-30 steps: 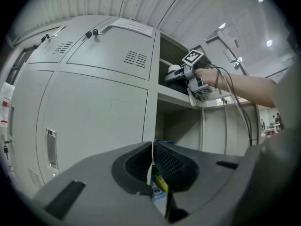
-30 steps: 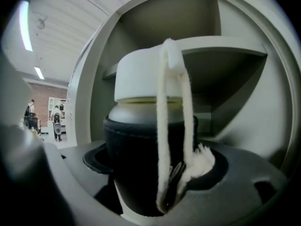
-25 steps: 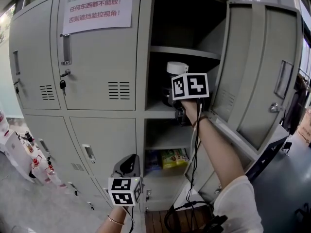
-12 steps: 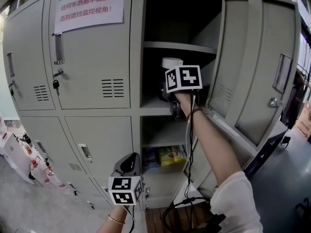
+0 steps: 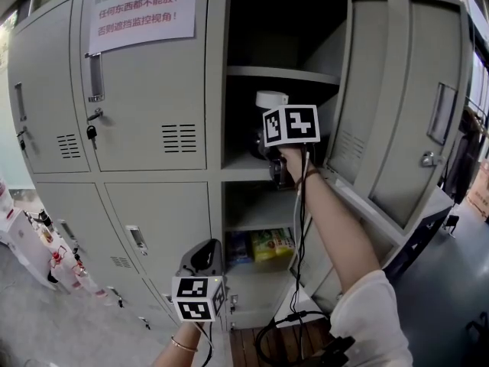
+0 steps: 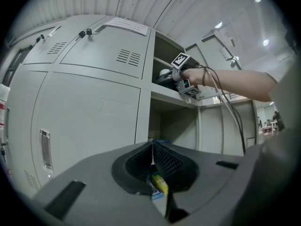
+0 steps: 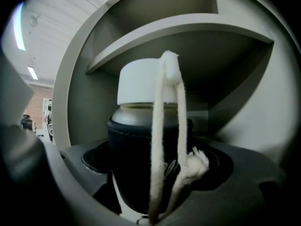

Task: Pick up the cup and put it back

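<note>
The right gripper (image 5: 269,150) is raised into the open locker (image 5: 229,82), its jaws clamped on the cup (image 5: 270,102) from both sides. The right gripper view shows the cup (image 7: 136,164) upright between them: a white lid (image 7: 141,84) on top, a grey neck below it, and a dark sleeve round the body where the jaws press in. A white cord (image 7: 160,140) hangs from the lid down the front of the cup and ends in a frayed knot. The cup sits in the middle compartment, under the upper shelf (image 5: 283,75); whether its base touches the floor of the compartment cannot be told. A black cable (image 5: 302,235) runs down along the person's arm.

The left gripper (image 5: 205,249) hangs low, well apart from the cup, in front of the lower lockers. Its jaws are together and hold nothing (image 6: 153,147). Past them the packets (image 6: 157,187) show in the bottom compartment, blue and yellow-green (image 5: 263,245).

The door (image 5: 397,105) stands swung out to the right. A paper notice (image 5: 141,6) with red print is stuck on the shut door at the left
</note>
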{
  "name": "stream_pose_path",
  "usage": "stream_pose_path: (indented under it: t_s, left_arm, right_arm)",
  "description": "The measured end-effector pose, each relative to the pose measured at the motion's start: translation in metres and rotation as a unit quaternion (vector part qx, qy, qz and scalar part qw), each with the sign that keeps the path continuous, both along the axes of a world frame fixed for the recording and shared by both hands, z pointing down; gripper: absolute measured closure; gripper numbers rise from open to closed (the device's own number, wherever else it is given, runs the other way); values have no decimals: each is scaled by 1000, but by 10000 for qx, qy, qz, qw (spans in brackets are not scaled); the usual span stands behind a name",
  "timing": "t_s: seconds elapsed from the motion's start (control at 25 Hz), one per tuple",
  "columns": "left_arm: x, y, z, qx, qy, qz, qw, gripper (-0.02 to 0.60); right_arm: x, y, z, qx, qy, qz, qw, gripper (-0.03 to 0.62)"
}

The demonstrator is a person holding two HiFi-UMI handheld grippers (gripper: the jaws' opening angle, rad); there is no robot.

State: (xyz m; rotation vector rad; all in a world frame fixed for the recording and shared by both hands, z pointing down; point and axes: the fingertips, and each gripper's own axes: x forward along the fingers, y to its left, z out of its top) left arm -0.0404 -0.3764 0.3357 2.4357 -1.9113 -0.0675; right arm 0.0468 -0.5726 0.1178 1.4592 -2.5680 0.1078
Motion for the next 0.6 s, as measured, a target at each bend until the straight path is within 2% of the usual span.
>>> stream_pose_path:
  t_s: [0.6]
  left_arm:
    - [13, 15, -5, 35, -38, 125, 9999, 569]
  right_arm:
    - [24, 40, -20, 335, -189, 86, 9992, 148]
